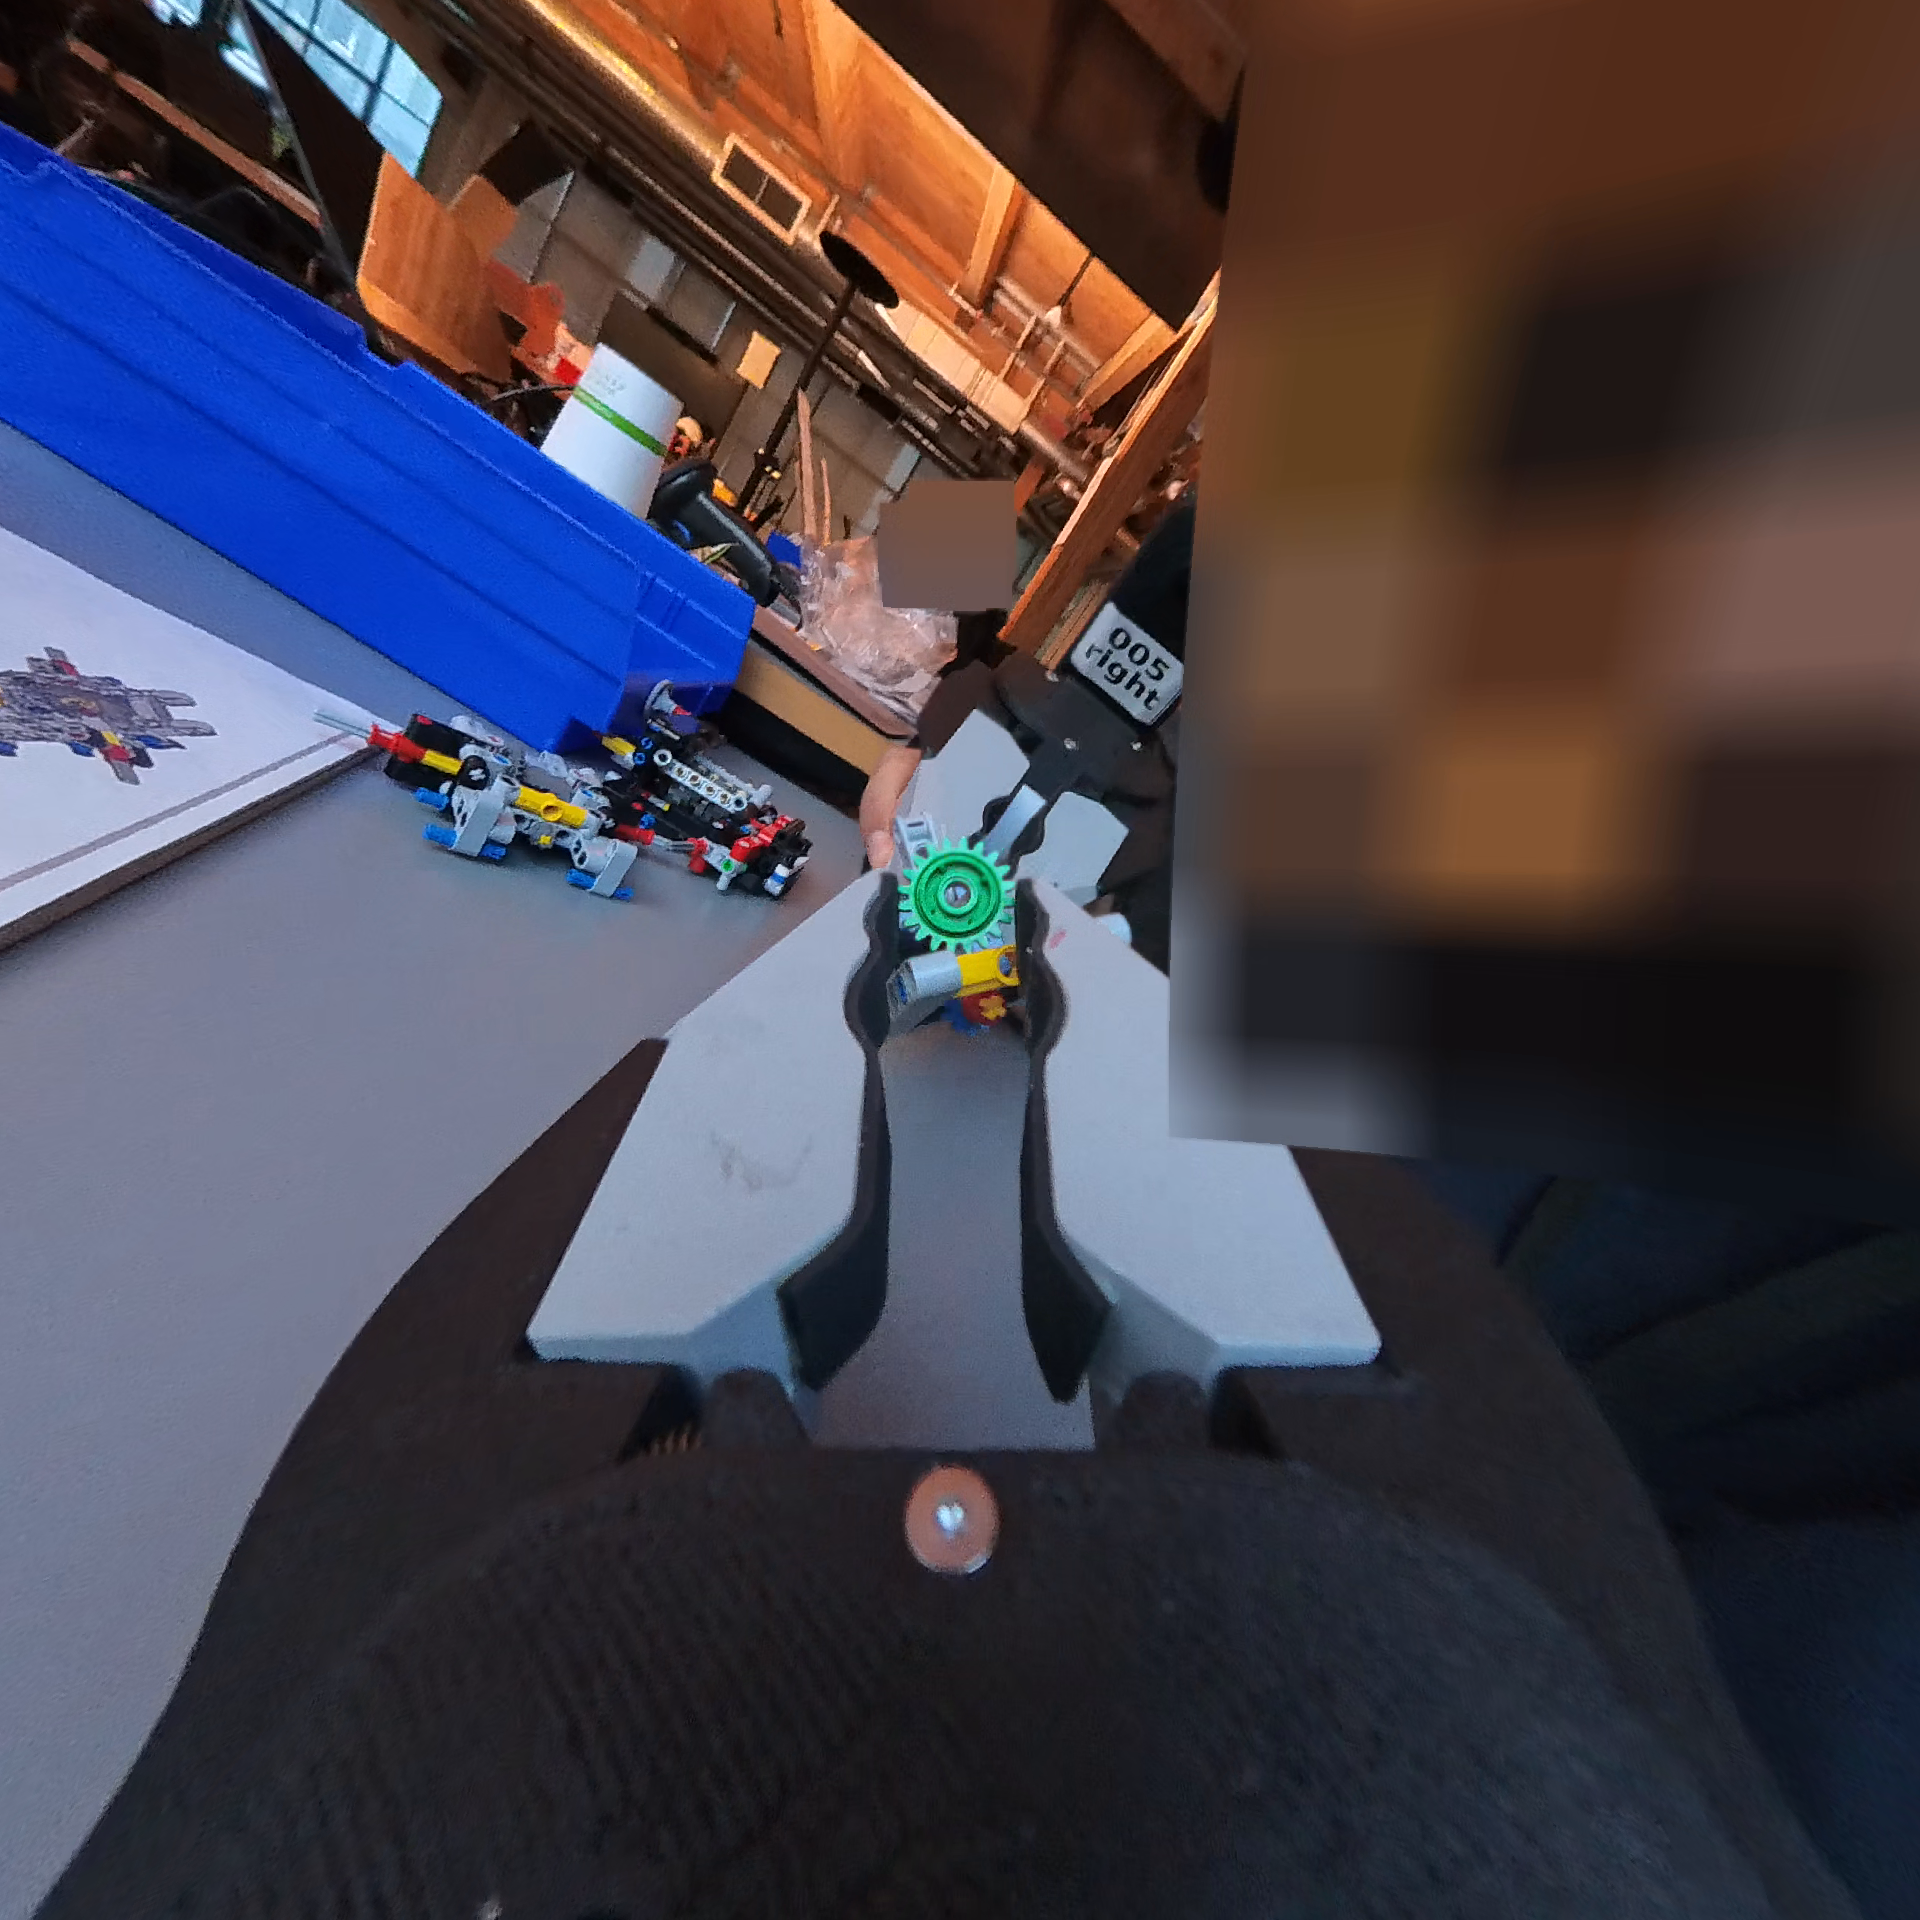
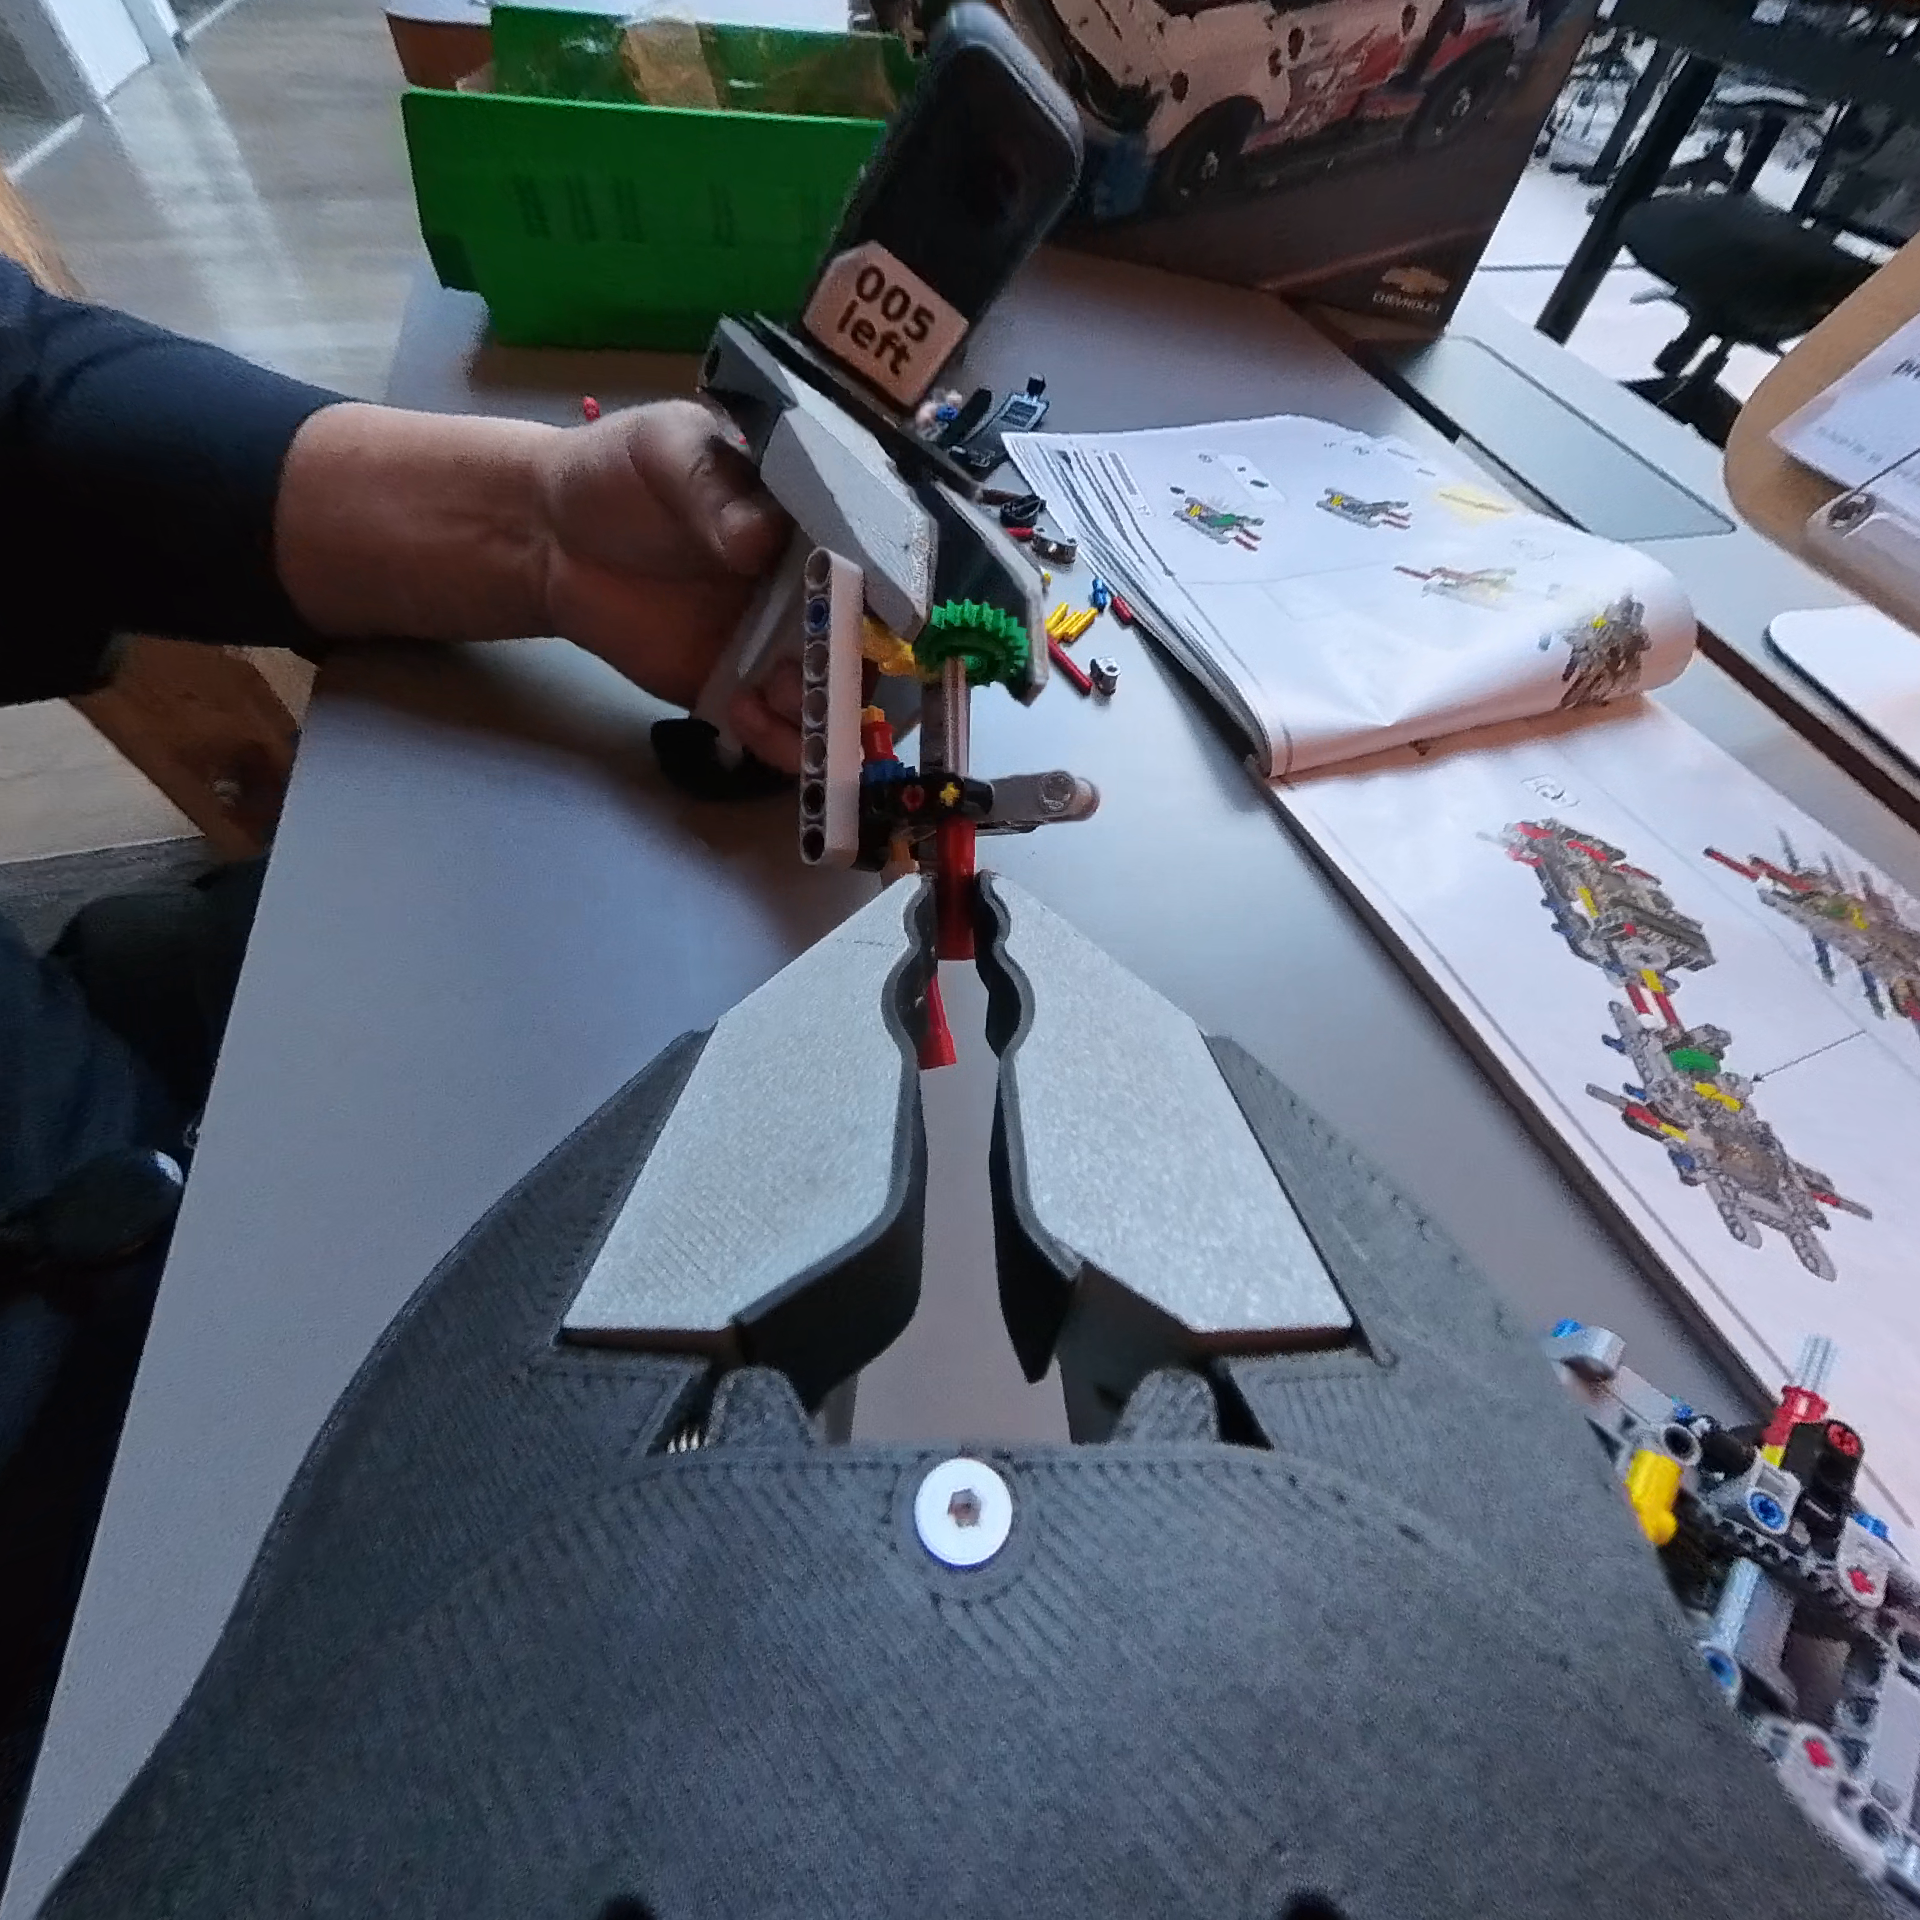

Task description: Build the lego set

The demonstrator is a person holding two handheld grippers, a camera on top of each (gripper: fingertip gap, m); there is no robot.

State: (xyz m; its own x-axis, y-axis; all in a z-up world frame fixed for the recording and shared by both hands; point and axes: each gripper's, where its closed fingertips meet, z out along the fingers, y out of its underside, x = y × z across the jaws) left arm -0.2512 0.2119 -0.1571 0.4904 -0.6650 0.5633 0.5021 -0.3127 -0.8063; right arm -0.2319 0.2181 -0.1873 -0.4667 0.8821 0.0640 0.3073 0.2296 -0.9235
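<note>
My left gripper (image 1: 956, 906) is shut on a small brick assembly, with its fingertips on either side of the green gear (image 1: 954, 896). A grey and yellow piece (image 1: 951, 975) sits just below the gear. In the right wrist view the left gripper (image 2: 935, 634) holds the same assembly above the grey table (image 2: 520, 1039). The green gear (image 2: 971, 634) is on top, with a pale holed beam (image 2: 826, 717), a grey axle (image 2: 948, 717) and a black connector (image 2: 925, 798) below. My right gripper (image 2: 951, 896) is shut on a red pin (image 2: 951, 914) at the assembly's lower end. The right gripper also shows in the left wrist view (image 1: 1039, 821), behind the gear.
A blue bin (image 1: 364, 488), a printed sheet (image 1: 125, 727) and built brick sub-assemblies (image 1: 613, 800) lie to the left. A green bin (image 2: 634, 229), a box (image 2: 1299, 135), an open instruction booklet (image 2: 1351, 561), loose small parts (image 2: 1081, 634) and another sub-assembly (image 2: 1766, 1507) are on the table. My hands' fingertips stand some 4 cm from each other. From either gripper's tips it is about 20 cm to the sub-assembly (image 2: 1766, 1507).
</note>
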